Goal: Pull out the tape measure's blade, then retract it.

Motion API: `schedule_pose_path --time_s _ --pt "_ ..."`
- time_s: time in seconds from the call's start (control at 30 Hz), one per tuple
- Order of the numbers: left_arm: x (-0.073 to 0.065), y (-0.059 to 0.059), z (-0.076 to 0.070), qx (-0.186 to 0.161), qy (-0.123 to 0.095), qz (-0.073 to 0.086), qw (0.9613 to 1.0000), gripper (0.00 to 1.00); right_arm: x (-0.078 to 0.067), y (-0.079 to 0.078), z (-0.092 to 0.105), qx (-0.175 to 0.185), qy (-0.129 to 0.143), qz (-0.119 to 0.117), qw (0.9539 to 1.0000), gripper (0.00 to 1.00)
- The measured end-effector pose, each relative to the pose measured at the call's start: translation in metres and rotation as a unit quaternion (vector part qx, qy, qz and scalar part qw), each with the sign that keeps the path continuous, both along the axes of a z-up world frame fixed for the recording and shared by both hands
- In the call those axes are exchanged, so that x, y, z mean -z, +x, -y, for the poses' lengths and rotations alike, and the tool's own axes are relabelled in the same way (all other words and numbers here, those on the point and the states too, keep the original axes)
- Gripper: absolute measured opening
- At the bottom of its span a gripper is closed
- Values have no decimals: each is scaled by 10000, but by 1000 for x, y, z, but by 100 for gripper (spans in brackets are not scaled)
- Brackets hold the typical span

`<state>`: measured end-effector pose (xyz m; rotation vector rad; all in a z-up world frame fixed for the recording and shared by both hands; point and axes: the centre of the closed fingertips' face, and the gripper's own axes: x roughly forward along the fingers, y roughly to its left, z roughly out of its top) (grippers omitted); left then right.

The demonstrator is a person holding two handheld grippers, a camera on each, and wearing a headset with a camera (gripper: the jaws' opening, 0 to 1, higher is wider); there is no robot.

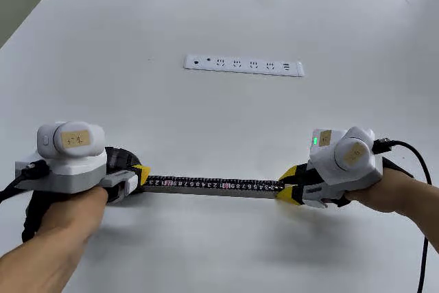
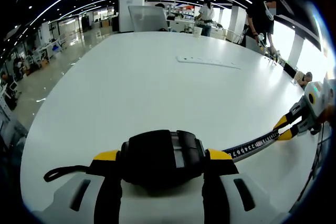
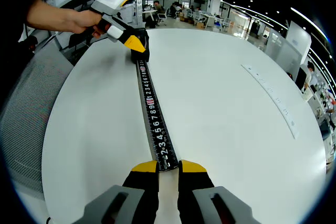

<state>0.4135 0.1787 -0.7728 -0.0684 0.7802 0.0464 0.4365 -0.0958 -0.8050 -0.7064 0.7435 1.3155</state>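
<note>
The tape measure's case sits clamped between my left fingers. Its blade stretches along the white counter, its tip pinched between my narrow right fingers. A power strip lies well beyond.

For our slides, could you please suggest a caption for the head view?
Left gripper clamps the tape measure case while right gripper pinches the tip of the drawn-out blade across a white table.
</note>
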Motion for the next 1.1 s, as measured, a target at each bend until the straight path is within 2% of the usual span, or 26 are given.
schedule_pose_path --time_s 0.4,0.53,1.1 --pt "0 0 0 11 -38 7 10000 56 0 0 0 -7 -30 -9 10000 9" --pt "-1 0 0 21 -50 65 10000 56 -1 -1 0 -13 -48 -2 10000 9" --pt "-1 0 0 39 -80 43 10000 56 0 -1 0 -35 -101 2 9999 9"
